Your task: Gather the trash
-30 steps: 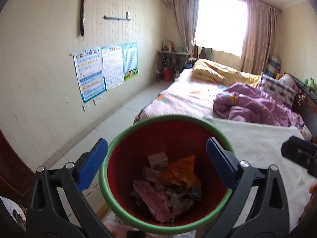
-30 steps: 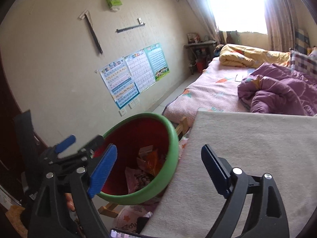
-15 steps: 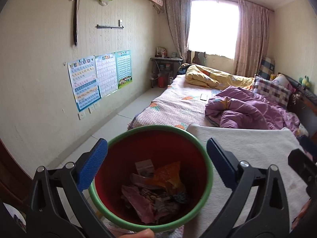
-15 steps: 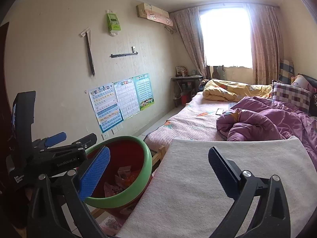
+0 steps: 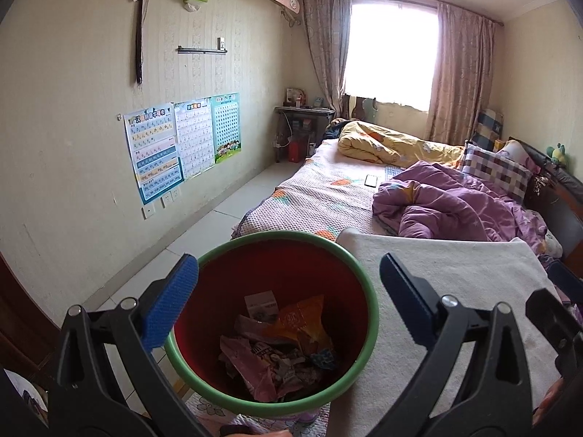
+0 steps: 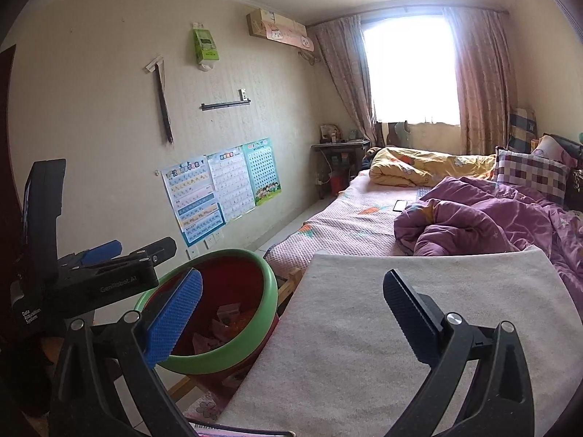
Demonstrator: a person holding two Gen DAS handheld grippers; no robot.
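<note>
A red bin with a green rim [image 5: 284,235] stands just below my left gripper [image 5: 288,291], whose blue pads sit wide apart on either side of the rim without touching it. Crumpled wrappers [image 5: 284,349], pink, orange and white, lie in the bottom of the bin. In the right wrist view the bin [image 6: 269,291] is at lower left, with the left gripper [image 6: 120,255] over its near side. My right gripper [image 6: 291,280] is open and holds nothing, above the edge of a white cloth-covered surface [image 6: 400,327]. One of its black fingers [image 5: 550,313] shows at the right edge of the left wrist view.
A bed [image 5: 328,196] with a purple quilt [image 5: 448,204], a yellow quilt and a phone [image 5: 371,180] fills the right side. The bin seems to rest on a wooden frame [image 6: 291,276]. A tiled floor strip [image 5: 218,218] runs along the postered wall to a small desk.
Both views have tilted up, showing more of the room. The right gripper has swung right, away from the bin and over the white cloth. The bin sits lower between the left pads.
</note>
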